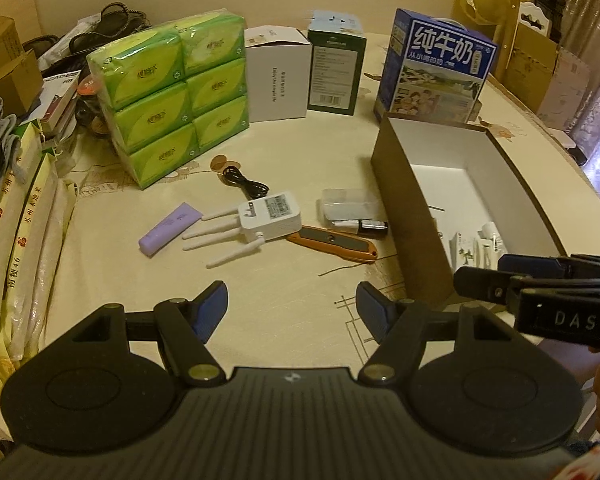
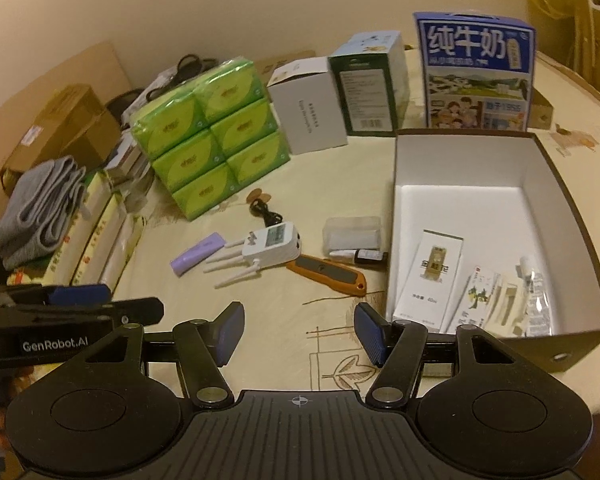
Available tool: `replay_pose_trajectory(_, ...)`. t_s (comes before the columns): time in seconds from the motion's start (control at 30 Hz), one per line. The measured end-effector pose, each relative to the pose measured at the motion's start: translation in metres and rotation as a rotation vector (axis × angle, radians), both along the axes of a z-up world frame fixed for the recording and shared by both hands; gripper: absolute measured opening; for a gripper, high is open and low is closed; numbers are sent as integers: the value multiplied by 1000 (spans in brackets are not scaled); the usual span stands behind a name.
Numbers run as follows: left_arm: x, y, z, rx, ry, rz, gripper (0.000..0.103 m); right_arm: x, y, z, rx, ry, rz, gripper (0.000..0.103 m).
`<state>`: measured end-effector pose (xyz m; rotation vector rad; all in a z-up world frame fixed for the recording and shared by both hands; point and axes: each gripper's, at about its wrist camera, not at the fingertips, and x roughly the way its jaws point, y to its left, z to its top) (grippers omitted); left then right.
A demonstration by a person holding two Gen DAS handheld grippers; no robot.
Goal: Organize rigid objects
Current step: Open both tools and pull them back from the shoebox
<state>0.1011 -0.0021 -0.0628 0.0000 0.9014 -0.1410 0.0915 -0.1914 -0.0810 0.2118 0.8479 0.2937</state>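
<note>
On the cream tablecloth lie a white router with antennas (image 1: pixel 266 218) (image 2: pixel 270 244), a purple tube (image 1: pixel 170 229) (image 2: pixel 198 254), an orange utility knife (image 1: pixel 334 242) (image 2: pixel 328 274), a small dark bottle (image 1: pixel 370 227) (image 2: pixel 370 257), a clear plastic case (image 1: pixel 350 202) (image 2: pixel 352 232) and a black cable (image 1: pixel 244 182) (image 2: pixel 266 210). An open brown box (image 1: pixel 400 204) (image 2: pixel 580 220) holds small cartons (image 2: pixel 432 276). My left gripper (image 1: pixel 292 312) is open and empty, hovering before the items. My right gripper (image 2: pixel 299 330) is open and empty, left of the box.
A pack of green tissues (image 1: pixel 172 92) (image 2: pixel 212 128), a white box (image 1: pixel 278 76) (image 2: pixel 306 112), a dark green box (image 1: pixel 336 72) (image 2: pixel 368 92) and a blue milk carton (image 1: pixel 436 68) (image 2: pixel 476 76) stand at the back. Rice bags (image 1: pixel 20 240) and grey cloth (image 2: pixel 40 208) crowd the left.
</note>
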Motion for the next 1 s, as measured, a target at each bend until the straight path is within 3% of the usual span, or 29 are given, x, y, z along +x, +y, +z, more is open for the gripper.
replay_pose_trajectory(0.47,23,12,-26,17,25,18,67,33,17,-23,-18,39,41,58)
replay_pose_trajectory(1.0,68,6,-69,162,-23,-90,67,87,28,-58,-144,27,114,58)
